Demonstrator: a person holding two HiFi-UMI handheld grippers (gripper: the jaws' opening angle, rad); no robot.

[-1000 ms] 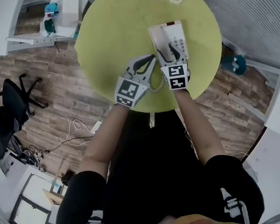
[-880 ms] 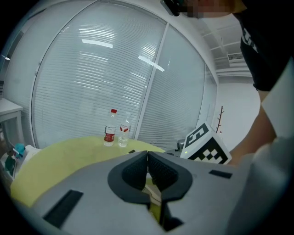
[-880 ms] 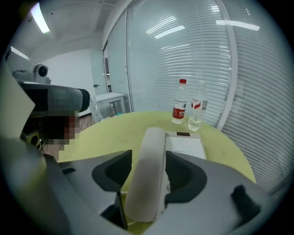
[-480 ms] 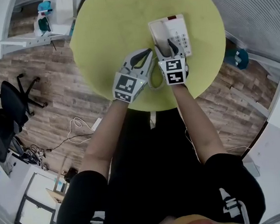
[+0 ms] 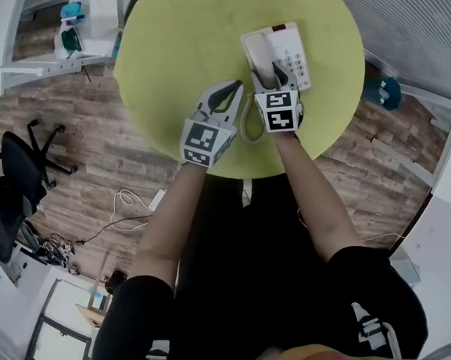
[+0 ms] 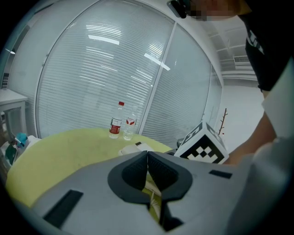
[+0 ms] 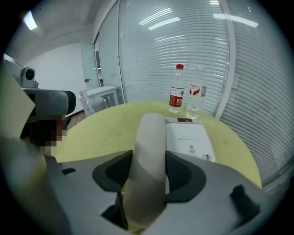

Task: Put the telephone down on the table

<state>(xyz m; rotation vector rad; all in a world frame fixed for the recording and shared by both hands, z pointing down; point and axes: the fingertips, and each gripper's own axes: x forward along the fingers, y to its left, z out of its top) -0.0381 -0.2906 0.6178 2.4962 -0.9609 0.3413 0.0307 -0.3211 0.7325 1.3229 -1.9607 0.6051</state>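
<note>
A white desk telephone [image 5: 285, 48] stands on the round yellow-green table [image 5: 182, 46], at its right side. My right gripper [image 5: 270, 76] is shut on the telephone's handset [image 7: 149, 151], whose far end reaches over the left side of the base [image 7: 190, 140]. I cannot tell whether the handset rests in its cradle. My left gripper [image 5: 236, 90] is just left of it with jaws shut and nothing between them [image 6: 147, 158]. The coiled cord [image 5: 247, 128] loops on the table between the two grippers.
Two water bottles [image 7: 176, 89] stand at the table's far edge beyond the telephone, in front of a glass wall with blinds. The near table edge [image 5: 233, 175] is close behind both grippers. An office chair [image 5: 19, 158] and floor cables are on the left.
The head camera shifted slightly, so the table sits a little higher in view. The right gripper stays shut on the handset and the left gripper stays shut beside it.
</note>
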